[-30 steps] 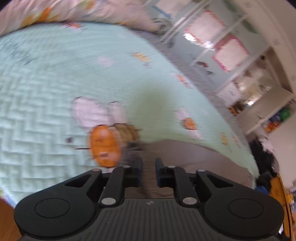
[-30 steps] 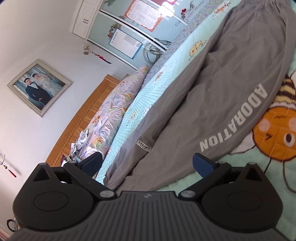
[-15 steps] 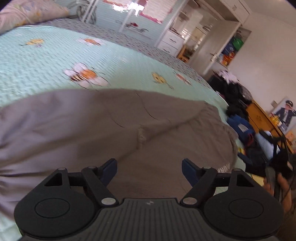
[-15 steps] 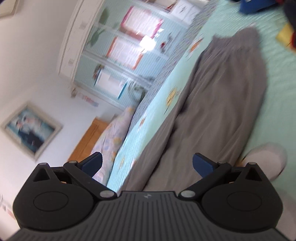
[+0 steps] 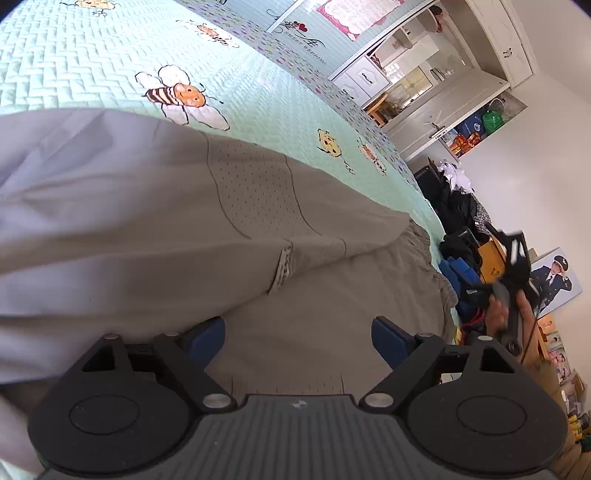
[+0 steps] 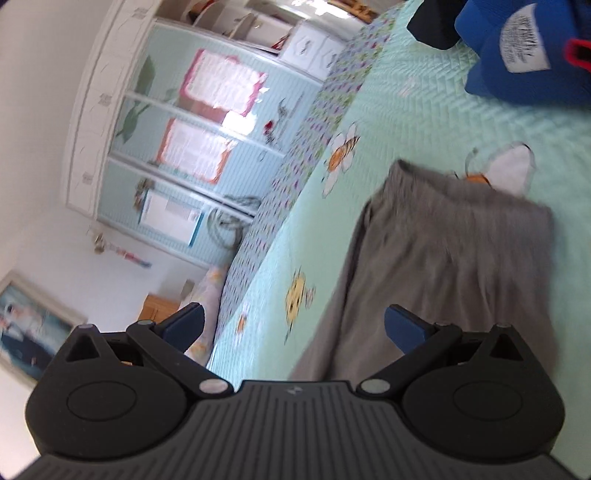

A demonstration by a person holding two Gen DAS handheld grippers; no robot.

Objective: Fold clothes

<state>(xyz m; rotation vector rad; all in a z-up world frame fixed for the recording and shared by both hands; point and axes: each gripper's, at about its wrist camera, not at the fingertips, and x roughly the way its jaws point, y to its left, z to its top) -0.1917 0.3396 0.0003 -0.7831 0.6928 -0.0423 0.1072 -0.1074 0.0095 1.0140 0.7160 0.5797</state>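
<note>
Hovering over the grey pants [image 5: 229, 229], left gripper [image 5: 297, 338] jaws opening, nothing pinched; waistband lies ahead of the spread, empty right gripper [image 6: 293, 325]

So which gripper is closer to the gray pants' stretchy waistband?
Right. The right gripper hangs open beside the gray pants, aimed at the waistband. The left gripper, jaws opening, sits farther back over the pants' middle, pinching nothing.

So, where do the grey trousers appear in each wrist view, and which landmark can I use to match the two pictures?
Left wrist view: the trousers fill the left and centre, waistband toward the right.
Right wrist view: the trousers lie right of centre, waistband uppermost, blurred.
Shared landmark: the wardrobe door with the pink-framed poster, at the top in the left view, upper left in the right view.
</note>
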